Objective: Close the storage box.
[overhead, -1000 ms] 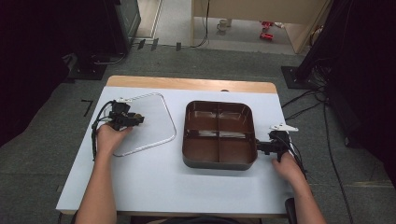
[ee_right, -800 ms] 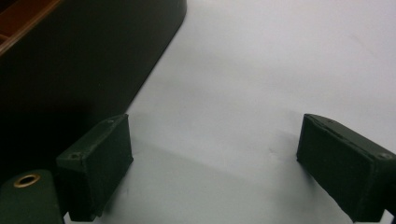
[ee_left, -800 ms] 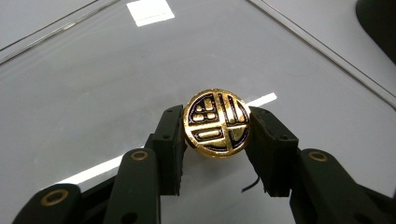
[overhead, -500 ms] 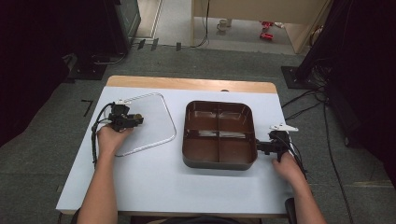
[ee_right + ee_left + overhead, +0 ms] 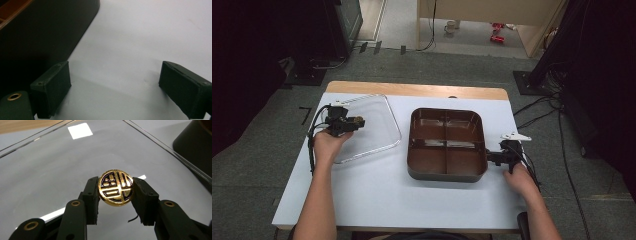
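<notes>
A: While the left tongs [image 5: 115, 192] pinch that gold knob [image 5: 116, 188], where's the lid it sits on?

B: Clear lid [image 5: 372, 125] is left of centre in the high view, flat-ish over the white table [image 5: 377, 195], w/ the left hand [image 5: 328, 145] at its left edge. In the left gripper view the knob sits mid-frame, round, gold w/ a black pattern, a black pad [image 5: 91, 197] pressed on each side. The jaws have just been closing, and they've got the knob tight between them.

A: And the glass itself?

B: Runs across most of that view, rim cutting diagonally thru the upper right, a bright square reflection near the top.

A: Right side?

B: Right tongs [image 5: 488, 156] are at the right of the high view, just beside the lower right corner of the brown tray [image 5: 447, 172]. Can't tell if they touch it. In the right gripper view the two black jaws stand wide apart, nothing but bare table between them; the tray's dark wall fills the upper left of that frame.

A: The tray?

B: Four compartments, centre of the table, well apart from the knob, near the lid's right edge.
</notes>
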Motion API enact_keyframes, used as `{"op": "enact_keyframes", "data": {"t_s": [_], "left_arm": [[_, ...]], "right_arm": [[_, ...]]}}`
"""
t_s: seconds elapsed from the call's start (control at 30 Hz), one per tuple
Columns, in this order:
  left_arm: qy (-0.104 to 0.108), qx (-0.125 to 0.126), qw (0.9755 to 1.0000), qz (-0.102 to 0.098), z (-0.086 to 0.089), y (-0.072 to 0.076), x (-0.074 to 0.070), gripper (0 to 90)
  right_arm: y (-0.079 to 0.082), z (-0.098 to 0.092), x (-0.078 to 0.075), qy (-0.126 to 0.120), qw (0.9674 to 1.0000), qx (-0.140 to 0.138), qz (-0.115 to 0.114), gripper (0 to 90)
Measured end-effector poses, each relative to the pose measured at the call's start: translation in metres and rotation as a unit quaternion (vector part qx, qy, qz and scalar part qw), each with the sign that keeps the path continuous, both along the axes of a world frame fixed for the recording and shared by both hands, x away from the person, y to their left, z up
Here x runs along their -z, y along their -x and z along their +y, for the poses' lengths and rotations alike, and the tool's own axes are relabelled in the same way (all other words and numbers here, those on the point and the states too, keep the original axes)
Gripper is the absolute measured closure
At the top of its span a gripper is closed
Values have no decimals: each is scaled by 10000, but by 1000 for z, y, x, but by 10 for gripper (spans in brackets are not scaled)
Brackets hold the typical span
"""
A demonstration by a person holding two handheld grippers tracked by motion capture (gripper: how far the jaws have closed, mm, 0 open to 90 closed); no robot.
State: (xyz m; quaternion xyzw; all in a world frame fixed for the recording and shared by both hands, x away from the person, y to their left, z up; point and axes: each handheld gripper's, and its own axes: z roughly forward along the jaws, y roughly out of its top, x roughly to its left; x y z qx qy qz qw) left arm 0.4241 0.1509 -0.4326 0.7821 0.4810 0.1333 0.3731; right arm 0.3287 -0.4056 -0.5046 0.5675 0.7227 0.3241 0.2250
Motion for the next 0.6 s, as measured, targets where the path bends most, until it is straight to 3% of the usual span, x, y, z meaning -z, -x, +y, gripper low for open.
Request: {"op": "enact_keyframes", "data": {"t_s": [0.17, 0.33, 0.6], "left_arm": [[113, 125, 9995, -258, -7, 8, -27, 596], [269, 261, 9987, -356, -17, 15, -48, 597], [380, 484, 9973, -389, -44, 20, -60, 597]], "right_arm": [[0, 0, 0, 0, 10000, 0, -1, 100], [0, 0, 0, 0, 10000, 1, 0, 100], [0, 0, 0, 3, 10000, 0, 7, 100]]}}
